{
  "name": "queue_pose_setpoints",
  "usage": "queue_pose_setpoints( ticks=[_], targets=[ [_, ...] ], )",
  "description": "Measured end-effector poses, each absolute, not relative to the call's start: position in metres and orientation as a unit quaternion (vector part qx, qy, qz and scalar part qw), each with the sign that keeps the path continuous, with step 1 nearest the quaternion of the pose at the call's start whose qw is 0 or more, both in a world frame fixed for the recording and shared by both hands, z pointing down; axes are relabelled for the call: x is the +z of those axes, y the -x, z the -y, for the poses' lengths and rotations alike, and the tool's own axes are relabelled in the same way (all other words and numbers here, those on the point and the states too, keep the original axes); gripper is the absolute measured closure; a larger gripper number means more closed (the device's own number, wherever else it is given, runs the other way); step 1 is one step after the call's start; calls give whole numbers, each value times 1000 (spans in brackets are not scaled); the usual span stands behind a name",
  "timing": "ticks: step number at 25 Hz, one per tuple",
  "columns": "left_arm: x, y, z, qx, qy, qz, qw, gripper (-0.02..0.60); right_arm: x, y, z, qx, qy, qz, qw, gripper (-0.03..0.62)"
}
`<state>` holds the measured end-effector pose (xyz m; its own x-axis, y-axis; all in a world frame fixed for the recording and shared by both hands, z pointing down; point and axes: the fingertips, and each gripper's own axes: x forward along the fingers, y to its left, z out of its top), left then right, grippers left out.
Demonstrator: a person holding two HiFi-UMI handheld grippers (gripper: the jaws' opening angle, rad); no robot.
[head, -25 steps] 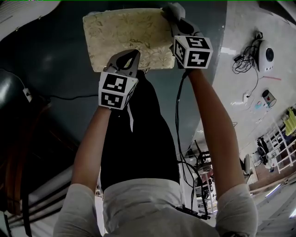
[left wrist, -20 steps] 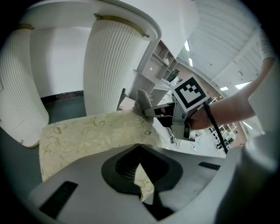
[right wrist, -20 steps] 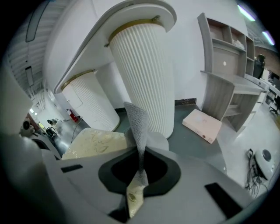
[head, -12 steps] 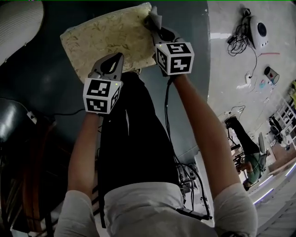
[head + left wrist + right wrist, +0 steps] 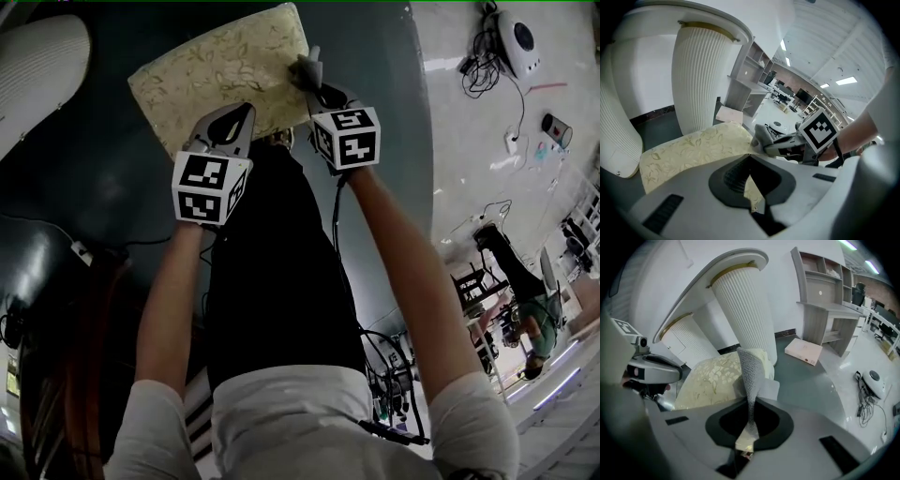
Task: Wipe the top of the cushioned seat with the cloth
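The cushioned seat is pale yellow with a leaf pattern and sits on the dark floor ahead of me. My right gripper is shut on a grey cloth, which it holds against the seat's right edge. In the right gripper view the cloth stands up from the closed jaws in front of the seat. My left gripper hovers at the seat's near edge, jaws shut with nothing seen in them. The left gripper view shows the seat and the cloth beyond its jaws.
White ribbed columns rise right behind the seat. A flat cardboard box and a grey shelf unit are to the right. A white round device with cables lies on the light floor. My dark trouser legs stand just before the seat.
The right gripper with the cloth has come from the seat's far right corner toward me along its right edge. The left gripper has stayed at the near edge.
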<state>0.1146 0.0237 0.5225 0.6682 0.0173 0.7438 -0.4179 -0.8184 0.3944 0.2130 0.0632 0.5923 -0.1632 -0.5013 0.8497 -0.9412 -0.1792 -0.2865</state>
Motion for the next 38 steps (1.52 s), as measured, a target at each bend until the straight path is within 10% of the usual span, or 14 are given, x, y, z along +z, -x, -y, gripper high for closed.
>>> queue_pose_setpoints(
  ticks=[21,38],
  targets=[
    [429,-66,-49,364,-883,130,265,568,510,-176,-150,449,-612,583,289,574],
    [168,16,-60,249,-905,245,241,568,187,-54,-99,282,-628,695,209,574]
  ],
)
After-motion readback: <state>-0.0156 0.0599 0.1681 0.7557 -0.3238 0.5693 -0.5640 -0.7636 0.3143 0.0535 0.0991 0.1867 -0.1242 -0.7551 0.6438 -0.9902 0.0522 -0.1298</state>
